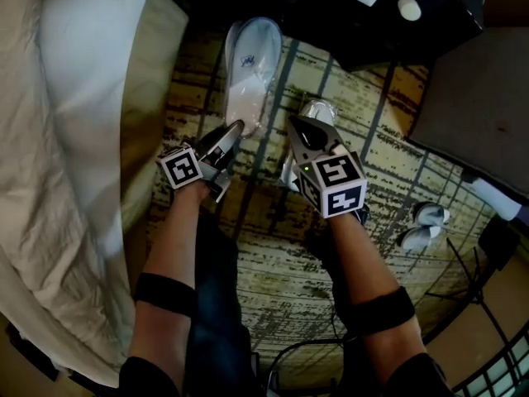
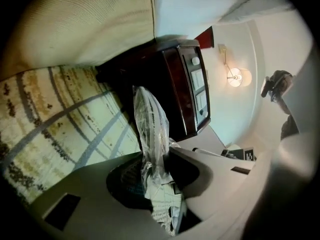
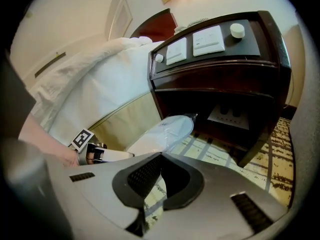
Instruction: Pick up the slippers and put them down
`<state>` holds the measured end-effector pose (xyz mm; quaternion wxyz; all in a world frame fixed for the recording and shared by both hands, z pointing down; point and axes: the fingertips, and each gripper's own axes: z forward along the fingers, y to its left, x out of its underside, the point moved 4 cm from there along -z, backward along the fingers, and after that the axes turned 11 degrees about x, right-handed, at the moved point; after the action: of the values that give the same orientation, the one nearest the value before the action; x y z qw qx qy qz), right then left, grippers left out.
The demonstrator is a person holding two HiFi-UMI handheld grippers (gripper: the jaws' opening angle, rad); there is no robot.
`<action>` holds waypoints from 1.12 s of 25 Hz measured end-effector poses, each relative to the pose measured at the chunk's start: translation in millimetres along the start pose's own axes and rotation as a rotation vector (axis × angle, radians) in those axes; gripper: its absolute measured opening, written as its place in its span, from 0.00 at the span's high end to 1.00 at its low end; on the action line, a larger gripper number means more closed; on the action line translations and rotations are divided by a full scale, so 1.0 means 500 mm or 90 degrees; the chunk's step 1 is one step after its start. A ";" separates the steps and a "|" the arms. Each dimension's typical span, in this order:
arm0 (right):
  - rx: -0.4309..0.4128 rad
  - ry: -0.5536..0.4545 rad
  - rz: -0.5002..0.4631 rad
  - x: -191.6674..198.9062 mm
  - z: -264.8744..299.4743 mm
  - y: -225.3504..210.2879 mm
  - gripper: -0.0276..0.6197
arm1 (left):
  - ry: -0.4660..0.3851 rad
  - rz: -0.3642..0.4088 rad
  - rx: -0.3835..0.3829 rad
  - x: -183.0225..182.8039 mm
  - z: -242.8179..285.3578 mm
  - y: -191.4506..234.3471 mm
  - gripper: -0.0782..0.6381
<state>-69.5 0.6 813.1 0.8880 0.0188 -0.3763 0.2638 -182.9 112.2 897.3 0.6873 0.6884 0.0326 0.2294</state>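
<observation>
The two forearms reach forward over the patterned carpet [image 1: 273, 255]. The left gripper [image 1: 234, 131] [image 2: 155, 171] is clamped on the near end of a pair of white slippers in clear plastic wrap [image 1: 252, 69] [image 2: 146, 126] [image 3: 165, 134]. Beside it, the right gripper [image 1: 299, 127] [image 3: 149, 196] has its jaws together, with nothing between them. The slippers point toward the dark wooden nightstand [image 1: 331, 23] [image 3: 225, 74], next to the bed [image 1: 74, 139].

crinkly clear plastic on slippers [image 1: 250, 73], glossy dark wood nightstand [image 3: 215, 84]
</observation>
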 end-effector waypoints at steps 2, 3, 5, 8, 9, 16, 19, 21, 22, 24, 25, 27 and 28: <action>-0.004 0.006 -0.001 0.014 -0.005 0.011 0.96 | 0.012 0.006 -0.025 0.020 -0.028 0.011 0.76; -0.005 0.008 0.000 0.022 -0.004 0.015 0.96 | 0.015 0.006 -0.031 0.029 -0.038 0.017 0.76; -0.004 0.014 0.003 0.043 -0.001 0.021 0.96 | 0.015 -0.009 -0.032 0.051 -0.052 0.028 0.76; -0.003 0.020 0.005 0.074 0.009 0.027 0.96 | 0.021 -0.027 -0.038 0.082 -0.072 0.054 0.76; -0.004 0.022 0.006 0.082 0.012 0.031 0.96 | 0.025 -0.029 -0.042 0.091 -0.079 0.065 0.76; -0.009 0.040 0.011 0.114 0.029 0.051 0.96 | 0.038 -0.089 -0.091 0.146 -0.113 0.123 0.76; -0.010 0.040 0.009 0.106 0.015 0.060 0.96 | 0.073 -0.068 -0.174 0.152 -0.128 0.134 0.74; -0.012 0.042 0.008 0.094 -0.001 0.069 0.96 | 0.098 -0.068 -0.247 0.163 -0.143 0.137 0.53; -0.012 0.042 0.008 0.086 -0.010 0.072 0.96 | 0.104 -0.075 -0.279 0.167 -0.151 0.137 0.34; -0.011 0.039 0.009 0.062 -0.031 0.074 0.96 | 0.110 -0.086 -0.332 0.168 -0.167 0.126 0.22; -0.011 0.037 0.009 0.048 -0.043 0.075 0.96 | 0.114 -0.087 -0.354 0.166 -0.174 0.115 0.20; -0.008 0.034 0.010 0.018 -0.070 0.077 0.96 | 0.121 -0.080 -0.386 0.160 -0.185 0.083 0.19; -0.006 0.032 0.011 0.003 -0.085 0.076 0.96 | 0.125 -0.076 -0.398 0.157 -0.189 0.065 0.19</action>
<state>-59.0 44.1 777.5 0.8949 0.0048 -0.3553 0.2700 -155.8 227.0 945.3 0.8712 0.4154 0.0672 0.2529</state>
